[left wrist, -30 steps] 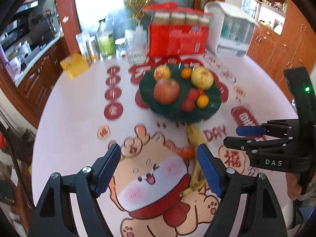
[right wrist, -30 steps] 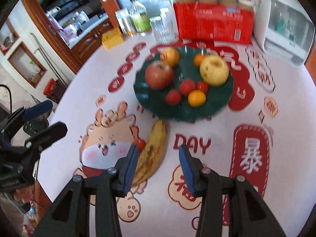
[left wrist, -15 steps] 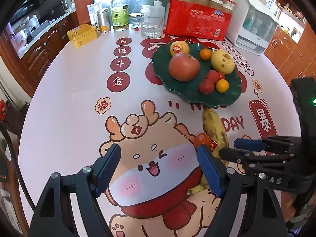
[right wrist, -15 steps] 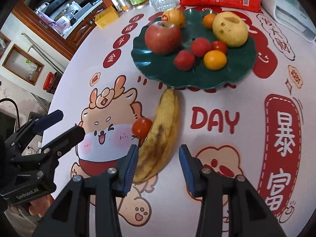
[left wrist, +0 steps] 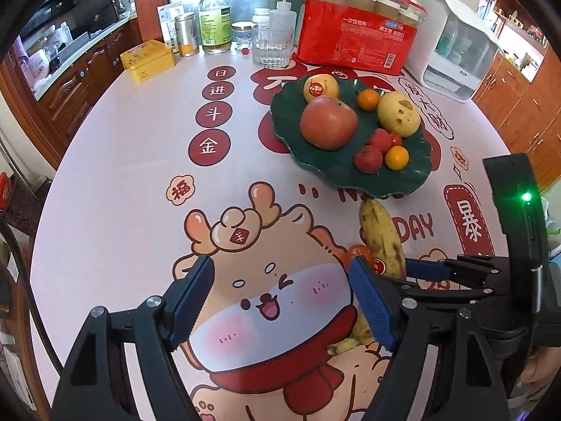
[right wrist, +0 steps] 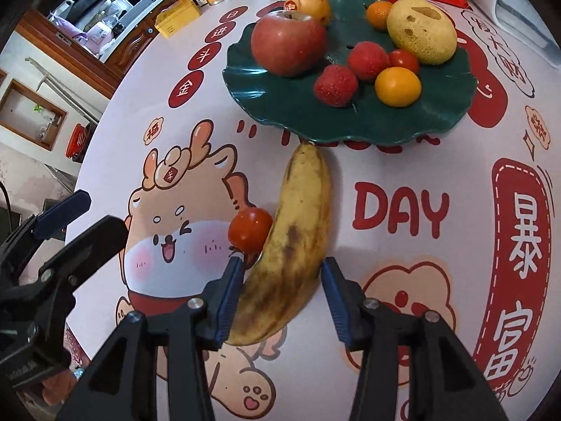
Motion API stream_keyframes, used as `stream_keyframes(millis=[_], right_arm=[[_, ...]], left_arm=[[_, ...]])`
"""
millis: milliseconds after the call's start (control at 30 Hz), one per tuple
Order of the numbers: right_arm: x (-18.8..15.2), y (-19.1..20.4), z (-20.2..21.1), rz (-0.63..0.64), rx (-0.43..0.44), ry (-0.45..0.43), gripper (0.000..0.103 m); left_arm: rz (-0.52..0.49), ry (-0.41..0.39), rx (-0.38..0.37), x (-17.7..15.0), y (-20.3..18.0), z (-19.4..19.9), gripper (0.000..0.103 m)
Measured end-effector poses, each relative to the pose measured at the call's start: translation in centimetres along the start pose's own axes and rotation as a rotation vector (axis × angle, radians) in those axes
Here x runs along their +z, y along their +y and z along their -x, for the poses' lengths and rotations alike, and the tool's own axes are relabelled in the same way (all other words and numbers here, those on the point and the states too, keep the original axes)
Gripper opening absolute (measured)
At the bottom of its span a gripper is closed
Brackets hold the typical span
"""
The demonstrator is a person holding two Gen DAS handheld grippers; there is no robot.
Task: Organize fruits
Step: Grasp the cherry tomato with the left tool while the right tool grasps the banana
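A spotted yellow banana (right wrist: 298, 231) lies on the cartoon tablecloth just in front of the green leaf-shaped plate (right wrist: 280, 101), with a small red tomato (right wrist: 250, 229) touching its left side. My right gripper (right wrist: 281, 270) straddles the banana's near half; its jaws are opening and the pads stand close on either side without pressing. My left gripper (left wrist: 280, 270) hangs open over the printed cartoon face, with nothing between its fingers. In the left wrist view the banana (left wrist: 380, 235) and tomato (left wrist: 357, 253) sit just right of its right finger. The plate (left wrist: 336, 172) carries an apple (left wrist: 328, 122), pears, oranges and small red fruits.
Along the table's far edge stand a red package (left wrist: 354, 45), a glass (left wrist: 271, 47), bottles (left wrist: 214, 17), a yellow tin (left wrist: 147, 59) and a white appliance (left wrist: 452, 45). Wooden cabinets surround the round table. Bare cloth lies left of the plate.
Both grippers have sunk toward the table. The right gripper has come down over the banana and its jaws stand wider than before. The left gripper's opening is unchanged.
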State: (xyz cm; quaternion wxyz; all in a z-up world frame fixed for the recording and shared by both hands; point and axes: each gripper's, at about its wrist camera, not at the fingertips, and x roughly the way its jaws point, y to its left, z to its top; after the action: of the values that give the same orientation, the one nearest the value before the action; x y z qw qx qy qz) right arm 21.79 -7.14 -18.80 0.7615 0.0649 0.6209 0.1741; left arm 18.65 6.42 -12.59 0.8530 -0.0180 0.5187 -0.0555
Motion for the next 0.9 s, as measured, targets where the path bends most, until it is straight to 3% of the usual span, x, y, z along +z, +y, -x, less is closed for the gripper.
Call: stream_keyframes(millis=[233,567,900], right_arm=[[-0.3,-0.9,0.2,-0.008,0.029,-0.005,0.045],[-1.4,-3.5,2.0,0.018,-0.052,-0.017,0.038],[-1.8,-5.5,2.8,-0.018,-0.05,-0.022,0.037]], left_arm=[[-0.019,0.027,-0.01,0.1,-0.8,-1.0,0.078],[-0.07,0.088,-0.049,0.3,-3.1,-3.6,0.078],[-0.093,0.144,-0.074,0.6,-5.5,-6.2,0.078]])
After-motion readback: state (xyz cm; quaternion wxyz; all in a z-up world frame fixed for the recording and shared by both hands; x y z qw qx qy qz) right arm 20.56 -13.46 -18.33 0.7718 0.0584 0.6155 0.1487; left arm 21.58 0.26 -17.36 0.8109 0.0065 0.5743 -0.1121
